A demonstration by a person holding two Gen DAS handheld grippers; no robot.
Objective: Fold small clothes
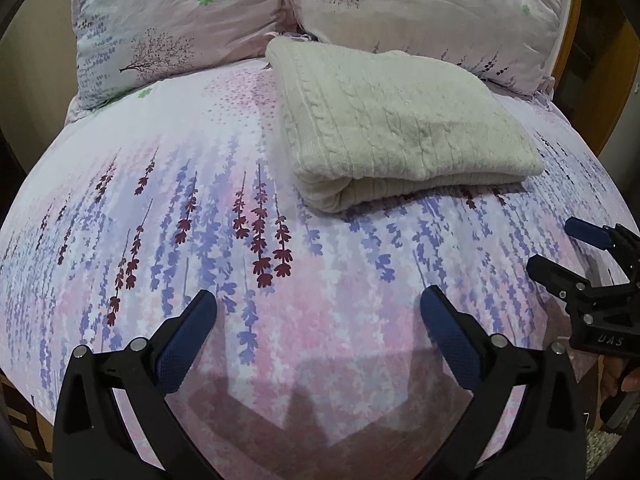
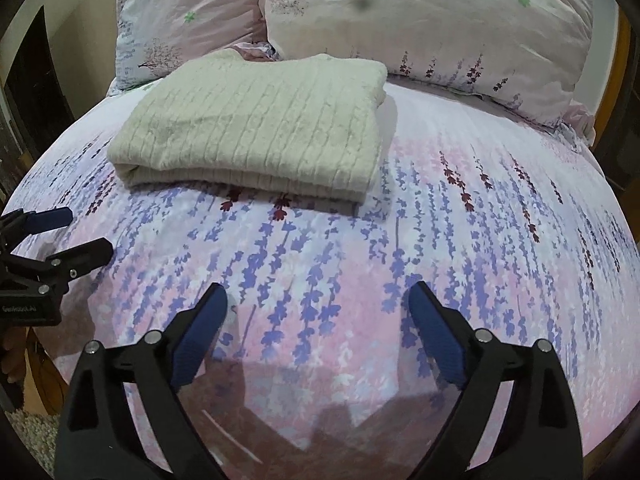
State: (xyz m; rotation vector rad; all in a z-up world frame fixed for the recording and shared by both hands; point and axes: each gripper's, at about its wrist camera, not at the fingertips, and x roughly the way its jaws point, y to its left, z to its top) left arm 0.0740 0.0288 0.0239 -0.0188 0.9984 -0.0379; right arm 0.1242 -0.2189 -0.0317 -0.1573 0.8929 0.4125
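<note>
A cream cable-knit sweater (image 1: 396, 124) lies folded into a thick rectangle on the bed, near the pillows; it also shows in the right wrist view (image 2: 260, 128). My left gripper (image 1: 320, 304) is open and empty, held above the sheet well short of the sweater. My right gripper (image 2: 318, 296) is also open and empty, in front of the sweater. Each gripper appears at the edge of the other's view: the right gripper (image 1: 560, 250) at the right edge, the left gripper (image 2: 86, 232) at the left edge, both with fingers apart.
The bed is covered by a pink and purple floral sheet (image 1: 200, 240). Two matching pillows (image 1: 180, 20) (image 2: 432, 20) lean at the head of the bed behind the sweater. A wooden bed frame (image 1: 576, 20) shows at the right.
</note>
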